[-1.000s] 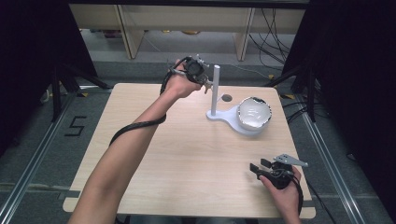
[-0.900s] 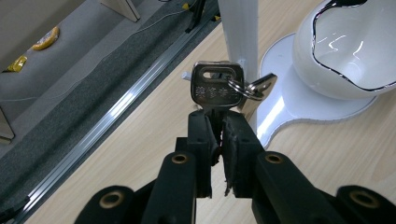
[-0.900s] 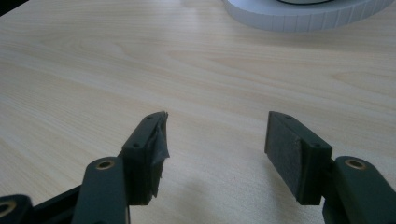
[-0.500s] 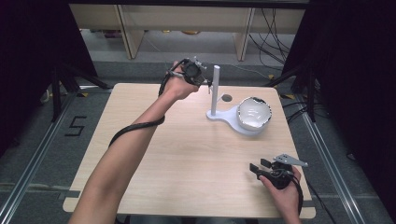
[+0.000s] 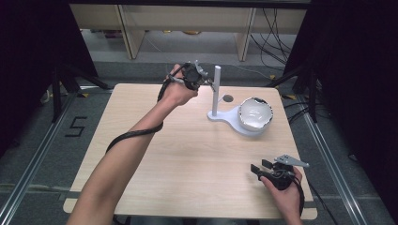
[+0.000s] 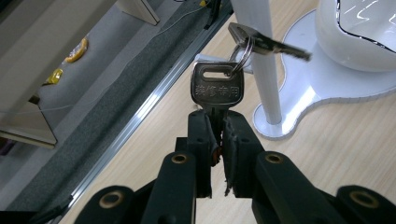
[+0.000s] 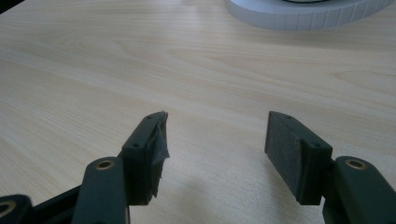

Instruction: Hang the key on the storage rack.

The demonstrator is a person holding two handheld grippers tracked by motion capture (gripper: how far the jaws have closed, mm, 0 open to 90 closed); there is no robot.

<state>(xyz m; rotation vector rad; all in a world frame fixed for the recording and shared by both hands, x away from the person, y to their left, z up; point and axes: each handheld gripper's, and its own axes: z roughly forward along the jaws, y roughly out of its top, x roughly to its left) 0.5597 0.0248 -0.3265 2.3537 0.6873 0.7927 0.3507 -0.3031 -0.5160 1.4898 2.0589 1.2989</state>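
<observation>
Silver keys on a ring [image 6: 219, 84] hang clamped in my left gripper [image 6: 217, 133] above the pale wooden table [image 5: 187, 154], just beside the white post stand [image 5: 216, 91]. I see a white bowl [image 5: 256, 114] on its base, shelving beyond on grey floor. My right gripper [image 7: 215, 140] rests with jaws apart.

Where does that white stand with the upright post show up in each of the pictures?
High view: white stand at the table's far middle, post beside the left gripper.
Left gripper view: post at top centre-right, behind the held keys.
Right gripper view: base edge at the top right.
Shared landmark: the wooden table.
</observation>
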